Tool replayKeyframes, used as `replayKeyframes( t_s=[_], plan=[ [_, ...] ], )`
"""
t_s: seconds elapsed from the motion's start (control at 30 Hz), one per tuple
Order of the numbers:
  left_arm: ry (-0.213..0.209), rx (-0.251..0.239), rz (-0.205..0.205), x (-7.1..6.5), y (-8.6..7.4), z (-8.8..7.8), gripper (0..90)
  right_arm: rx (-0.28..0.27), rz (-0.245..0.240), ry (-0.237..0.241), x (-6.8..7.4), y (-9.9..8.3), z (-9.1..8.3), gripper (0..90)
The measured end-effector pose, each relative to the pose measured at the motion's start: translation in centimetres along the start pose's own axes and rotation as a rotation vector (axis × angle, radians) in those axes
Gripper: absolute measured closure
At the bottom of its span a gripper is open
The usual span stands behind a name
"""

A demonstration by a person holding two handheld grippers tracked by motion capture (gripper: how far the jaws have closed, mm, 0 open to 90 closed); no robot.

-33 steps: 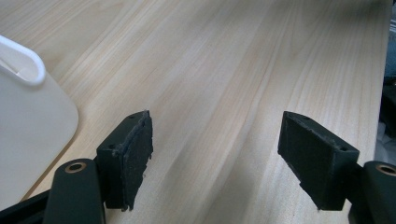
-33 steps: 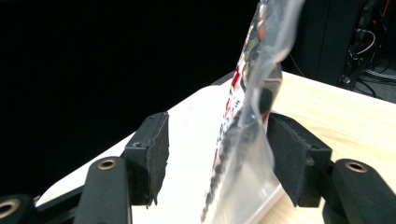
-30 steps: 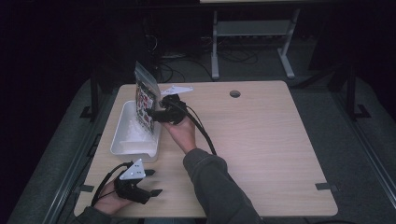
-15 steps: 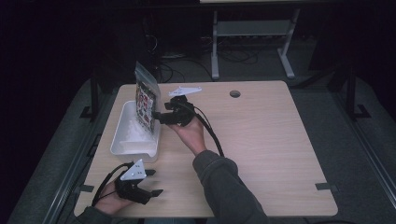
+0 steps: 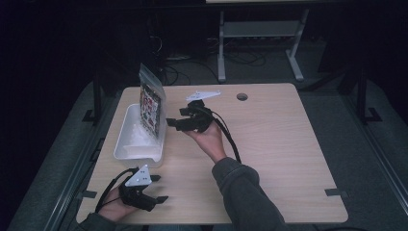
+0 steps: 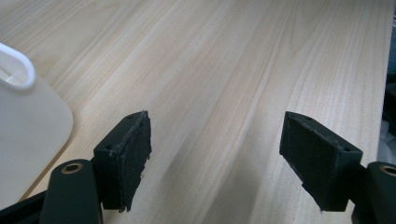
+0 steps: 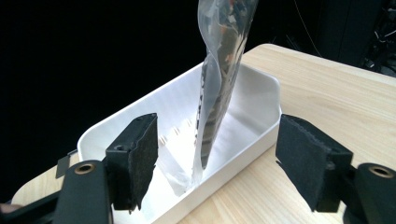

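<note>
Right gripper view looks straight between the two black padded fingers (image 7: 135,158), which stand well spread with only air between them; they have just been opening, and the right gripper (image 5: 169,122) now sits just beside the white tray (image 5: 126,144), clear of everything. Beyond those pads the clear plastic pouch (image 7: 219,79) stands on end inside the white tray, its bottom edge down on the tray floor near the wall closest to the gripper, its top rising well above the rim and twisting a little as it goes. From the high view the pouch (image 5: 150,107) leans against that same long wall of the tray, printed cards or stickers showing through the film. It looks light, thin and floppy to me: the film buckles along its edge, so it will likely fold or tip if nudged, and the glossy surface may slide in a loose pinch. I would take it near the upper edge, where it stands free above the tray rim, pads flat on both faces, and not squeeze hard on the printed contents. Nearer the person than the tray, past its short end, the left gripper (image 5: 153,199) rests on the wooden table (image 5: 288,154), its own fingers (image 6: 126,163) spread wide over bare wood, holding nothing.
</note>
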State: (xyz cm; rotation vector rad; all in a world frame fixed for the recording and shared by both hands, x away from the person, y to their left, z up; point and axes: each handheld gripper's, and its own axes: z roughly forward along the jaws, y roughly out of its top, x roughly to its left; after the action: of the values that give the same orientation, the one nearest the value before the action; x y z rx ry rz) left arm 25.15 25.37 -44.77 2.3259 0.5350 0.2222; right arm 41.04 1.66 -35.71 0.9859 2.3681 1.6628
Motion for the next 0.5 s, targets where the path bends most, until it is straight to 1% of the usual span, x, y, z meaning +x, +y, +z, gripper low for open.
replayKeyframes(
  t_s=[0.2,0.23,0.5],
  plan=[
    [0.001,0.002,0.001,0.0,0.0,0.0,24.1,0.007,0.007,0.017,-0.3,-0.4,-1.1,27.9],
    [0.001,0.003,0.003,0.0,0.0,0.1,24.0,0.010,0.015,0.021,-0.5,-0.6,-1.4,27.4],
    [-0.001,0.005,0.004,-0.1,0.0,0.1,23.8,0.017,0.028,0.021,-1.1,-1.2,-2.6,26.8]
  ],
)
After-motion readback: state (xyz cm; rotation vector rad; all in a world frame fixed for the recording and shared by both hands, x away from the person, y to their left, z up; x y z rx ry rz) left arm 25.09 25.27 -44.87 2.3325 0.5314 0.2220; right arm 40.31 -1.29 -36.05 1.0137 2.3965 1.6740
